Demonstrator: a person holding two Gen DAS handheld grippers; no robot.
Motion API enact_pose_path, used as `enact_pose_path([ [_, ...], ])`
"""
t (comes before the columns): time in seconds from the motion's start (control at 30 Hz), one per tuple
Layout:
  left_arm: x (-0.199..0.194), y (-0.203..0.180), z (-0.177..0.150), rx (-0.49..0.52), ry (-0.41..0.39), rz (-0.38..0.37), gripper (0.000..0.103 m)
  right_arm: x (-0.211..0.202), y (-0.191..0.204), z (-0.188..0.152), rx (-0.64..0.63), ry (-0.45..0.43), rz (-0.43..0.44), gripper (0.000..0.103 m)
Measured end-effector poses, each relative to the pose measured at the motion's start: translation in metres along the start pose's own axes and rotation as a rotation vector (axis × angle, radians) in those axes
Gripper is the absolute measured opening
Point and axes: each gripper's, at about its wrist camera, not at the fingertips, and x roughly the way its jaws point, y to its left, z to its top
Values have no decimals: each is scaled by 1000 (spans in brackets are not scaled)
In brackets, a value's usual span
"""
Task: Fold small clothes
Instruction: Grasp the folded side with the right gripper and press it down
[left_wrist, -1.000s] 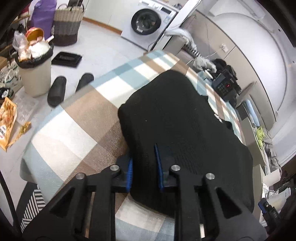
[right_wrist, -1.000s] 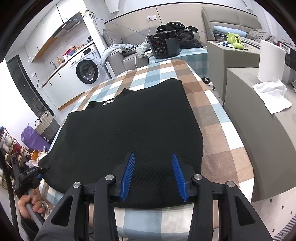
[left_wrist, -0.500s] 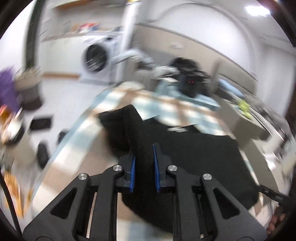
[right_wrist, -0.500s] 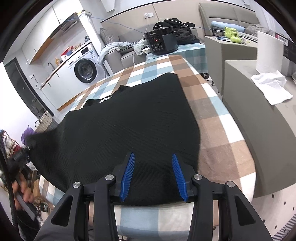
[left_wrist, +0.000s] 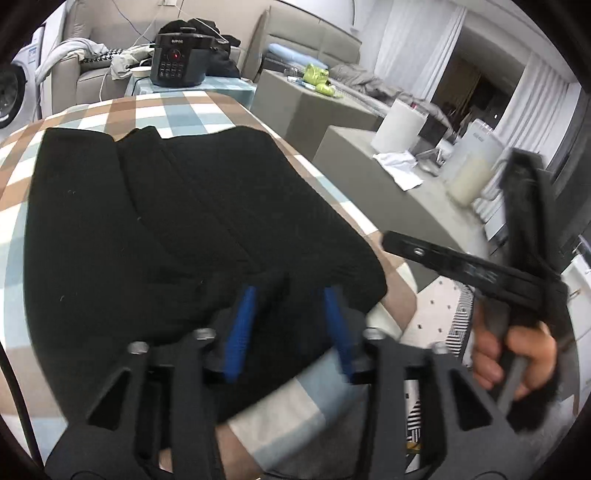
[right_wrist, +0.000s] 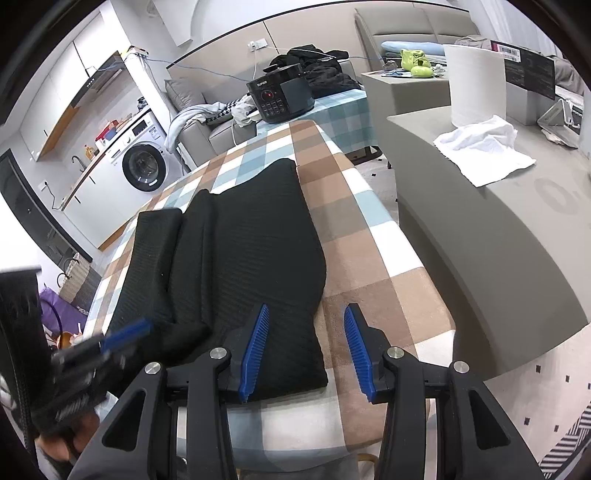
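Black knit garment (right_wrist: 240, 266) lies flat on the checked tablecloth (right_wrist: 354, 236), long axis running away from us, near hem at the table's front edge. Its left side is already turned in over the middle: we see a doubled band with a ridge down the left third in the right wrist view. The right side is a single layer, its edge curving out over the brown and blue checks.

Our read: first lengthwise fold is down, second one not started.

Left gripper (left_wrist: 291, 328) hangs over the near hem with its blue pads spread and only flat fabric below them, nothing pinched. It's motion-blurred, so we can't tell whether the tips touch the cloth. Right gripper (right_wrist: 306, 347) is also spread wide, straddling the garment's near right edge: left pad over black knit, right pad over bare cloth. Not gripping.

Next move, as we judge it: right tongs drop onto that near right edge, close on the single layer, carry it left over the middle to meet the folded band. Left tongs should pin the folded side so it doesn't drag. Knit looks soft, so the far right corner may lag behind.

Beyond the table: a black cooker (right_wrist: 280, 98) at the far end, a grey counter (right_wrist: 498, 229) to the right with a paper roll (right_wrist: 474, 85).
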Motion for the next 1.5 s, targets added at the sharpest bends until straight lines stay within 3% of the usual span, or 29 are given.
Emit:
enact_pose_path([
  [0.03,-6,1,-2,-4,-15,3,53,2,2,1,0,2,12,44],
  [0.13,-30,13,-7,-37,-69,50,58,9,15,4,-18,10,58,44],
  [0.27,-51,48,-15,-119,-102,156,59,20,39,4,-61,42,149,44],
  [0.47,-74,91,-29,-221,-124,214,59,47,82,-1,-113,153,312,44],
  [0.57,-74,105,-30,-241,-147,234,59,53,101,0,-148,147,324,44],
  [0.67,-61,112,-34,-218,-82,228,59,65,114,4,-171,159,363,44],
  [0.83,-43,108,-43,-143,-16,269,59,99,116,2,-133,312,371,44],
  [1.0,-45,123,-46,-202,-17,275,59,86,111,-11,-211,395,392,44],
  [1.2,-48,129,-47,-252,-17,260,59,86,113,-7,-224,365,377,47],
  [1.3,-53,127,-49,-254,-23,266,59,94,118,-6,-232,348,413,48],
  [1.33,-55,127,-49,-255,-25,271,59,96,121,-6,-246,343,429,47],
  [1.4,-60,126,-49,-260,-35,277,59,98,129,-9,-306,350,449,32],
  [1.47,-65,127,-48,-269,-49,284,59,95,134,-10,-339,343,454,9],
  [1.5,-67,128,-47,-272,-54,286,59,89,134,-8,-327,331,488,8],
])
